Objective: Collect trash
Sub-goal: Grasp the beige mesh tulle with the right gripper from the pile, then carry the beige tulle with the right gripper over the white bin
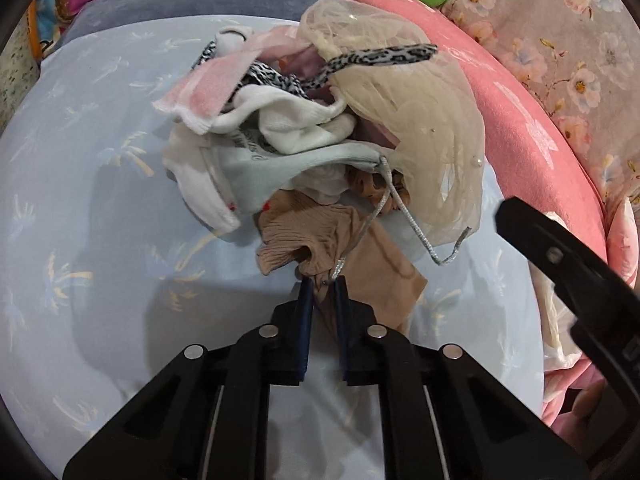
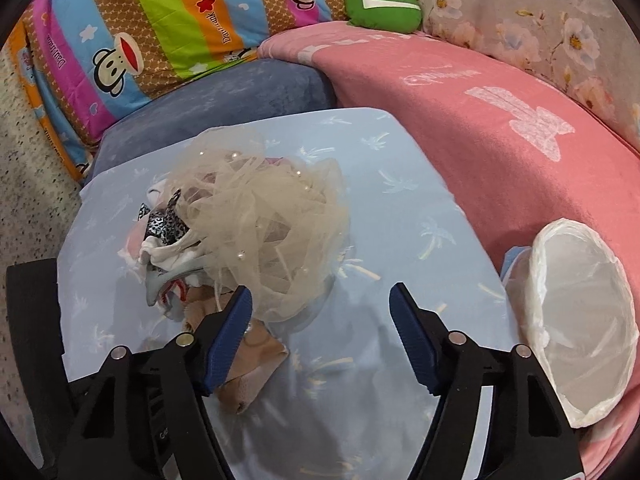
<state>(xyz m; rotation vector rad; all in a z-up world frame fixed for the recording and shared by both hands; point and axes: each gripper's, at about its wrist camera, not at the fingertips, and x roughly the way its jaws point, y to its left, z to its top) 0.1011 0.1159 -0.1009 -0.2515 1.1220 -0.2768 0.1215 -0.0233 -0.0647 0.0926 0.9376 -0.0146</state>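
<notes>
A heap of cloth scraps lies on a pale blue sheet: white socks, a leopard-print strip, cream tulle with pearls and a tan stocking. My left gripper is shut on the near edge of the tan stocking, with a silver cord trailing past its tips. In the right wrist view my right gripper stands open just short of the cream tulle. Its left finger lies over the tan stocking beside the tulle's edge; nothing is pressed between the pads.
A bin lined with a white plastic bag leans at the right, against a pink blanket. A grey-blue pillow, a striped cartoon quilt and a green cushion lie behind the heap.
</notes>
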